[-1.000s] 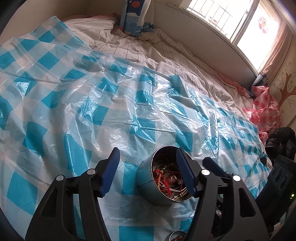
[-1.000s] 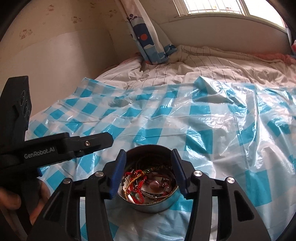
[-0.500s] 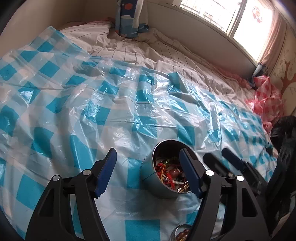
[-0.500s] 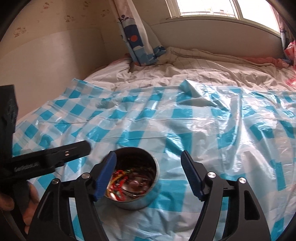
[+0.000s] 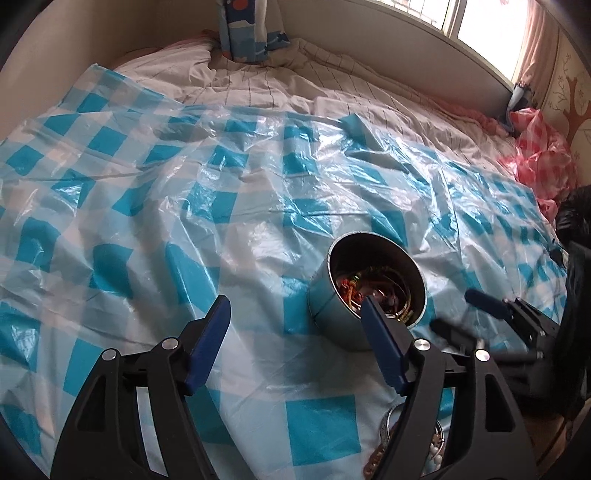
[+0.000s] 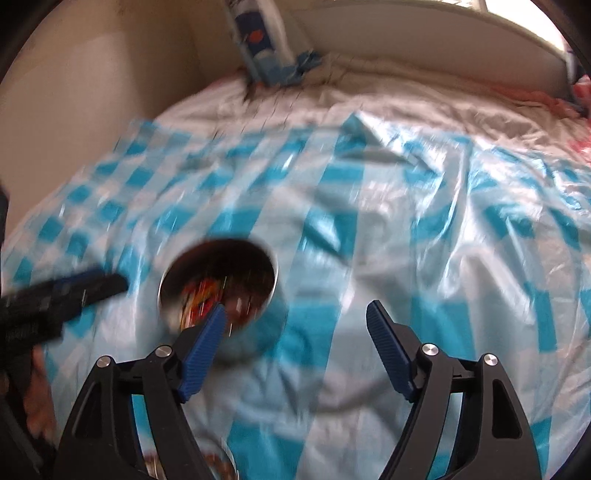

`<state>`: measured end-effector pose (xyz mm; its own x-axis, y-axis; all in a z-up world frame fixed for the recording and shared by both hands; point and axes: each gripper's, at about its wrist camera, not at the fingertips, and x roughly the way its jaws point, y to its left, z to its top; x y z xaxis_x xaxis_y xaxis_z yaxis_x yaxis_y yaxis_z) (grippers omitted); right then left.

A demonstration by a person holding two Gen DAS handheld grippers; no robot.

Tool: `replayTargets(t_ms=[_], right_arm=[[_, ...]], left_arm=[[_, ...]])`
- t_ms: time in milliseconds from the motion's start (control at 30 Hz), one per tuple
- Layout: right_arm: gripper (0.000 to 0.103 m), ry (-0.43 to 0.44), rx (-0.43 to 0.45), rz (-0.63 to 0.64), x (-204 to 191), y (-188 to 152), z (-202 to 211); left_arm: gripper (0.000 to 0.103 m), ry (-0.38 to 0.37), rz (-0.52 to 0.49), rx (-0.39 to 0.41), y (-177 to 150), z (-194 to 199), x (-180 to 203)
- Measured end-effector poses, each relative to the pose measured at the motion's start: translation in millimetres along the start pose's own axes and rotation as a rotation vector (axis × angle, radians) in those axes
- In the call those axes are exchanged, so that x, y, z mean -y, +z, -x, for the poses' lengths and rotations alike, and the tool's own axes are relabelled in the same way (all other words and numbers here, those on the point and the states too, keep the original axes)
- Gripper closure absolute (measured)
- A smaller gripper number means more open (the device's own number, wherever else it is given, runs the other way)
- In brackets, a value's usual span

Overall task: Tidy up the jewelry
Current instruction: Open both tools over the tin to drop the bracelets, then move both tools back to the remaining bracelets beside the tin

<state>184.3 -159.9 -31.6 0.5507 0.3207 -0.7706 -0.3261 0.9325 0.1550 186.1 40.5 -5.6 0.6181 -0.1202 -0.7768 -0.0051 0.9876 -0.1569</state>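
A round metal tin (image 5: 343, 314) with tangled red, gold and dark jewelry (image 5: 369, 291) stands on a blue-and-white checked plastic sheet (image 5: 221, 206) on the bed. My left gripper (image 5: 295, 306) is open and empty, its right finger just in front of the tin's rim. My right gripper (image 6: 295, 314) is open and empty, to the right of the tin (image 6: 218, 284); that view is motion-blurred. The right gripper's fingers (image 5: 484, 299) also show at the right of the left wrist view. A second small dish of beads (image 5: 406, 443) peeks out at the bottom edge.
Striped bedding (image 5: 295, 77) lies beyond the sheet, with a blue patterned curtain (image 5: 243, 29) and a window ledge behind. A pink checked bag (image 5: 539, 158) and a black bag (image 5: 576, 214) sit at the right edge. A wall runs along the left.
The right gripper opened, let go of the tin and drew away to the right. The left gripper backed off leftward, so the tin now lies at its right finger.
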Motion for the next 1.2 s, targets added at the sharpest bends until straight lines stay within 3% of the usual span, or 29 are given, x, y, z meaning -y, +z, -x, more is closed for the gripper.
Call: replayTargets(t_ms=[167, 500, 667, 867, 1200], right_arm=[[0.028, 0.012, -0.064, 0.175, -23, -19, 6], [0.028, 0.053, -0.100, 0.218, -39, -40, 12], [0.028, 0.043, -0.090, 0.181, -31, -48, 24], [0.028, 0.031, -0.098, 0.178, -30, -49, 21], [0.028, -0.015, -0.130, 0.254, -48, -53, 2]], left_arm=[[0.031, 0.004, -0.035, -0.008, -7, 6, 5], [0.028, 0.012, -0.073, -0.019, -11, 17, 5], [0.028, 0.007, -0.187, -0.069, -26, 19, 19], [0.028, -0.004, -0.394, -0.148, -58, 23, 40], [0.028, -0.115, -0.488, -0.227, -89, 30, 46]])
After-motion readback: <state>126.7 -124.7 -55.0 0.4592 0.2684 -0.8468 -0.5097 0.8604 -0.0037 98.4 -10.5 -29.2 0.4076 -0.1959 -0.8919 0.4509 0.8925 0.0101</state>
